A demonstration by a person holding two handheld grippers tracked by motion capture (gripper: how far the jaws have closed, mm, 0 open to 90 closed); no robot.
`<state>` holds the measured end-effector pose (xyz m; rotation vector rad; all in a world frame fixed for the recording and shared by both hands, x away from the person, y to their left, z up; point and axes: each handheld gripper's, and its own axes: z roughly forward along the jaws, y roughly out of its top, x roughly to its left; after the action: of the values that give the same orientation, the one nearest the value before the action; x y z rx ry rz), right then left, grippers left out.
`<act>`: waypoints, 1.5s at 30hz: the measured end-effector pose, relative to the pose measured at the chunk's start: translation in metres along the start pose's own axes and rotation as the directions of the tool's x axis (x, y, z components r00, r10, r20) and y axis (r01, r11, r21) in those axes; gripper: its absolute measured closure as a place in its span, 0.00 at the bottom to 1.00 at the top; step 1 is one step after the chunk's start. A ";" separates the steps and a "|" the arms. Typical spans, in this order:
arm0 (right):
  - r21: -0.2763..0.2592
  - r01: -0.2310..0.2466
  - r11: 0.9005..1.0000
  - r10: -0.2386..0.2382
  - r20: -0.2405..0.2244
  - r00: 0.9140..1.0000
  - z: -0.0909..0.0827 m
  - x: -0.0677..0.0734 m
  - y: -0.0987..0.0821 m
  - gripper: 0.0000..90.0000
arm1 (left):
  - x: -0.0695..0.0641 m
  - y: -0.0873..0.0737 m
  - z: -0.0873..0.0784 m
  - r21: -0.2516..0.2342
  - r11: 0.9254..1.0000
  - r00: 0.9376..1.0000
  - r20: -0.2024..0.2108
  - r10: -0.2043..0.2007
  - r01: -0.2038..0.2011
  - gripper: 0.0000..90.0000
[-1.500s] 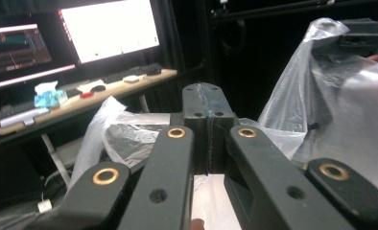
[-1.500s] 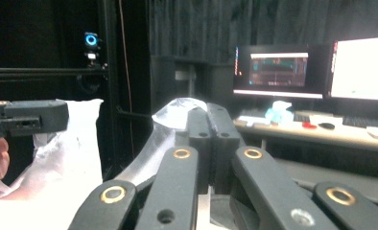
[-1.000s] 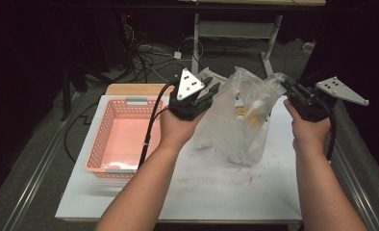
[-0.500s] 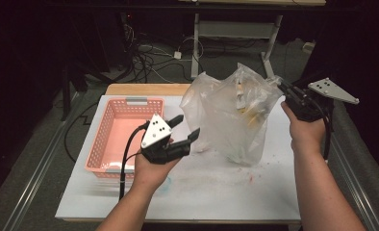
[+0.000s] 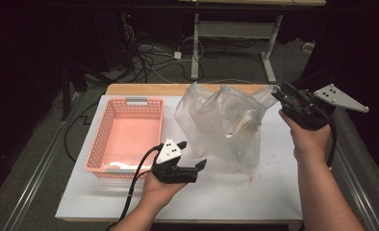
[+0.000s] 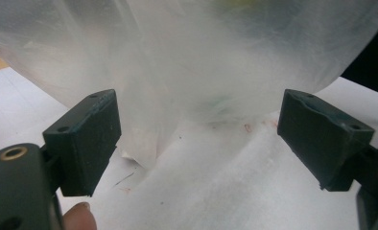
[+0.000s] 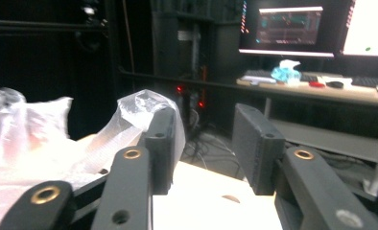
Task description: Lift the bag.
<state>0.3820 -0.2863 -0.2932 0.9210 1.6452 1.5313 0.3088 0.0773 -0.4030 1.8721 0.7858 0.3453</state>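
So the bag (image 5: 226, 127) is standing on the white table (image 5: 255, 197) just ahead of our left gripper (image 5: 193, 155), whose jaws have just been opening and are now spread wide with nothing between them, probably lined up low to catch the bag's bottom. Our right gripper (image 5: 284, 96) is up at the bag's top corner and its jaws have just been opening too, a clear gap showing, with the plastic (image 7: 139, 108) draped on one finger rather than pinched; basket (image 5: 125, 137) sits off beyond the left gripper, likely where the contents go
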 end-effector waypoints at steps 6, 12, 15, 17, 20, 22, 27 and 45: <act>-0.056 0.018 0.998 -0.019 -0.032 0.999 -0.024 0.012 0.012 0.66 | -0.001 -0.001 0.004 0.004 1.000 1.000 -0.003 0.000 0.000 0.16; -0.061 0.037 0.997 -0.041 -0.057 0.998 -0.043 0.019 0.014 0.62 | 0.002 -0.003 0.006 0.006 1.000 1.000 -0.016 0.001 -0.001 0.16; -0.004 0.042 0.999 -0.042 -0.064 0.997 -0.042 0.019 -0.003 0.56 | 0.003 -0.007 0.006 0.011 1.000 1.000 -0.017 -0.001 0.001 0.16; 0.025 0.035 0.999 -0.033 -0.072 0.997 -0.041 0.019 -0.016 0.51 | 0.003 -0.009 0.005 0.011 1.000 1.000 -0.016 -0.002 0.003 0.16; 0.087 0.034 0.996 -0.027 -0.086 0.996 -0.038 0.021 -0.040 0.41 | 0.003 -0.011 0.004 0.011 1.000 1.000 -0.008 -0.007 0.007 0.16; 0.110 0.025 0.994 -0.016 -0.087 0.996 -0.038 0.022 -0.054 0.33 | 0.002 -0.013 0.003 0.016 1.000 1.000 -0.006 -0.008 0.008 0.12; 0.198 0.009 0.980 0.006 -0.073 0.997 -0.043 0.023 -0.096 0.15 | -0.001 -0.018 -0.002 0.028 1.000 1.000 -0.009 -0.003 0.004 0.06; 0.362 -0.013 0.932 0.031 -0.044 0.999 -0.057 0.022 -0.173 0.00 | -0.009 -0.042 0.001 0.033 0.999 1.000 -0.012 -0.007 0.007 0.00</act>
<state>0.3156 -0.3046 -0.4632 1.1018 2.0010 1.2943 0.2872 0.0816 -0.4403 1.8989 0.8099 0.3415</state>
